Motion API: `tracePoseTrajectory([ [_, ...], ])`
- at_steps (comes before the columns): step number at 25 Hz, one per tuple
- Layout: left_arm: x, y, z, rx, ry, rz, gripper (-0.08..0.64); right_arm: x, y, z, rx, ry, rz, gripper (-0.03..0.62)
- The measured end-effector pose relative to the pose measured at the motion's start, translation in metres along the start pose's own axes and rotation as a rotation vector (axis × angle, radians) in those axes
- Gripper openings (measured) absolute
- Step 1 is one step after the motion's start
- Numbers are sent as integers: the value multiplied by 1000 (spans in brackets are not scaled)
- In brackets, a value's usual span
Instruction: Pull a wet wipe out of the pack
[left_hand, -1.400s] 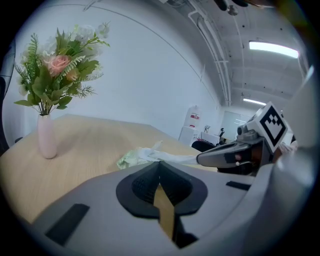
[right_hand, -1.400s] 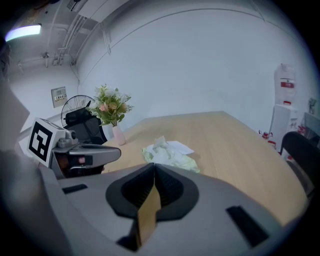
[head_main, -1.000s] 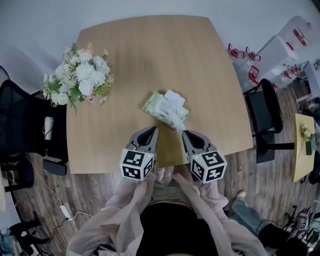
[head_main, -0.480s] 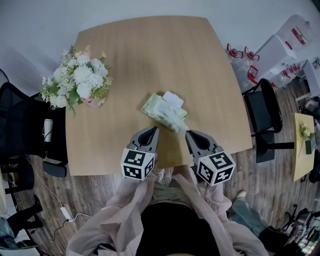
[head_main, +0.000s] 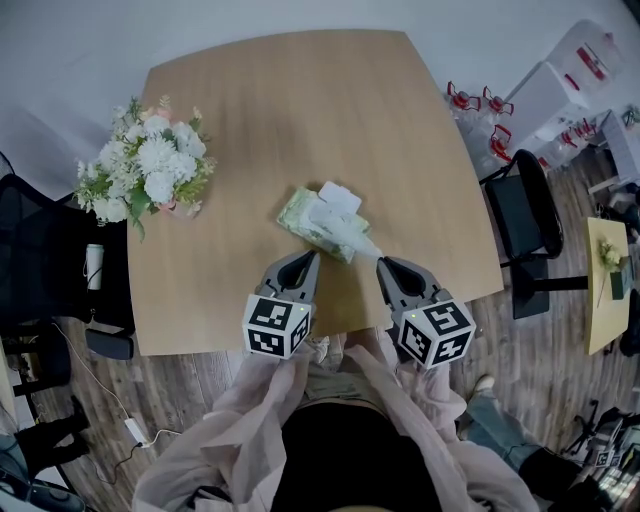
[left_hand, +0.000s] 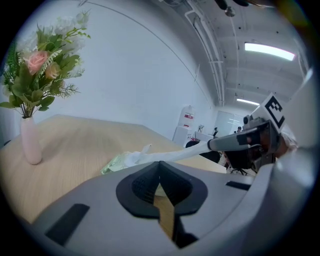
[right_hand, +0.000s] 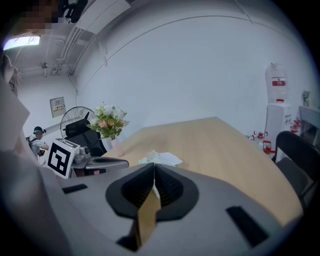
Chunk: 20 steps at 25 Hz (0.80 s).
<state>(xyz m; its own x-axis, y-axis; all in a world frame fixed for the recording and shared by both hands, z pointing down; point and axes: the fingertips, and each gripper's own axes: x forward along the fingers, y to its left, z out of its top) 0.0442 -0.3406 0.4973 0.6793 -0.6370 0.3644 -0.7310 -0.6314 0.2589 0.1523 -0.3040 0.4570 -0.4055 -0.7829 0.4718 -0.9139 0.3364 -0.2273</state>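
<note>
Worktop (head_main: 300, 110): the pack (head_main: 305, 218) lies flat a little in from the near edge, about midway along it, set at a slant to that edge. Its white flap (head_main: 340, 197) is open at the end toward the far right corner.

Right gripper (head_main: 384, 266): fingers (right_hand: 170, 187) pressed together, pinching one end of the wipe (head_main: 360, 243). The wipe is a twisted white strand running from the opening in the pack's top to the fingertips, off the worktop surface. The other end is still in the pack. The gripper is above the near edge, just right of the pack.

Left gripper (head_main: 306, 262): fingers (left_hand: 145, 186) pressed together, nothing between them. It sits just near-side of the pack, not touching it, beside the right gripper.

Flowers (head_main: 145, 170) in a pale vase stand at the left edge, well apart from the pack.
</note>
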Motion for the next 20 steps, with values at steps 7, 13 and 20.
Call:
tracePoseTrajectory([
  [7, 3, -5, 0, 7, 5, -15, 11, -5, -20, -2, 25, -11, -97, 15],
  [13, 6, -9, 3, 13, -1, -22, 11, -12, -33, 0, 41, -31, -170, 15],
  [20, 12, -17, 9, 27, -9, -40, 11, -26, -55, 2, 64, -67, -271, 15],
])
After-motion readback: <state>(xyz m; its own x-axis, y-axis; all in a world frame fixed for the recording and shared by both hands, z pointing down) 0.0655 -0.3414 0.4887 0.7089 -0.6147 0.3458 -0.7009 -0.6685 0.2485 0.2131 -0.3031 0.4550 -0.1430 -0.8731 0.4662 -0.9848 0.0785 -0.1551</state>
